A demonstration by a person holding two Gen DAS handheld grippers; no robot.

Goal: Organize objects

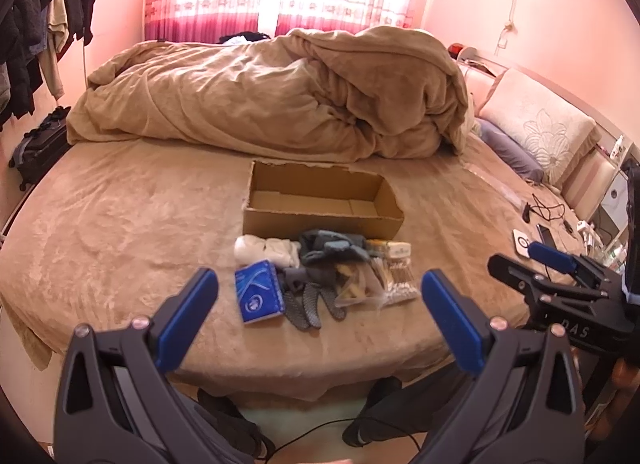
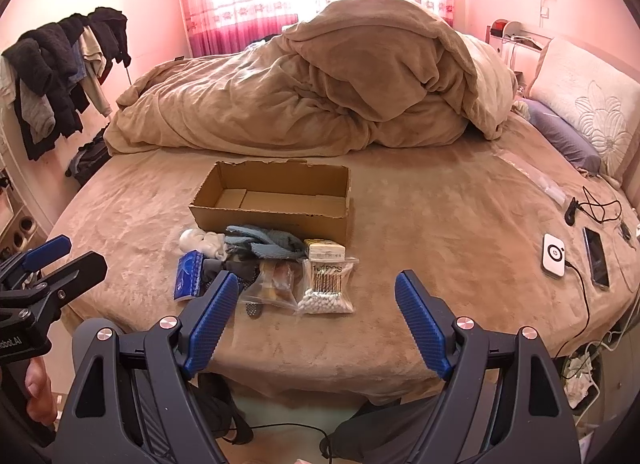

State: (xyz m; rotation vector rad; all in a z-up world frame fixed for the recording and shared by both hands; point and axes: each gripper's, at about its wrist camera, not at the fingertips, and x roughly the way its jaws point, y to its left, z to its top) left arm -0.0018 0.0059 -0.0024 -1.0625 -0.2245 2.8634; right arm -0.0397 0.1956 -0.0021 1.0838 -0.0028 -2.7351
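1. Your left hand-held gripper (image 1: 319,296) has its blue pads wide apart and holds nothing; it hangs off the near edge of the bed (image 1: 120,232), with the pile at 12 o'clock from it.
2. Your right hand-held gripper (image 2: 316,296) is likewise spread and empty, also short of the bed edge, with the pile at about 11 o'clock.
3. The open cardboard box (image 2: 276,200) sits on the bed just beyond the pile, its inside bare as far as you can see.
4. Against its near wall lie a white cloth bundle (image 2: 200,242) at the left, a grey-blue cloth (image 2: 268,242) in the middle and a small yellow-and-white carton (image 2: 325,250) at the right.
5. Nearer you: a blue packet (image 2: 188,274), dark mesh pieces (image 1: 308,304), a clear bag with brownish contents (image 2: 274,284), and a bag of cotton swabs (image 2: 326,284) touching it at its right.
6. The heaped tan duvet (image 2: 320,96) fills the bed beyond the box.
7. At 2 o'clock from the right hand-held gripper, well apart from the pile, lie a white charger pad (image 2: 554,254), a phone (image 2: 596,256) and black cables (image 2: 592,208).
8. Clothes (image 2: 60,76) hang at 10 o'clock beside the bed.
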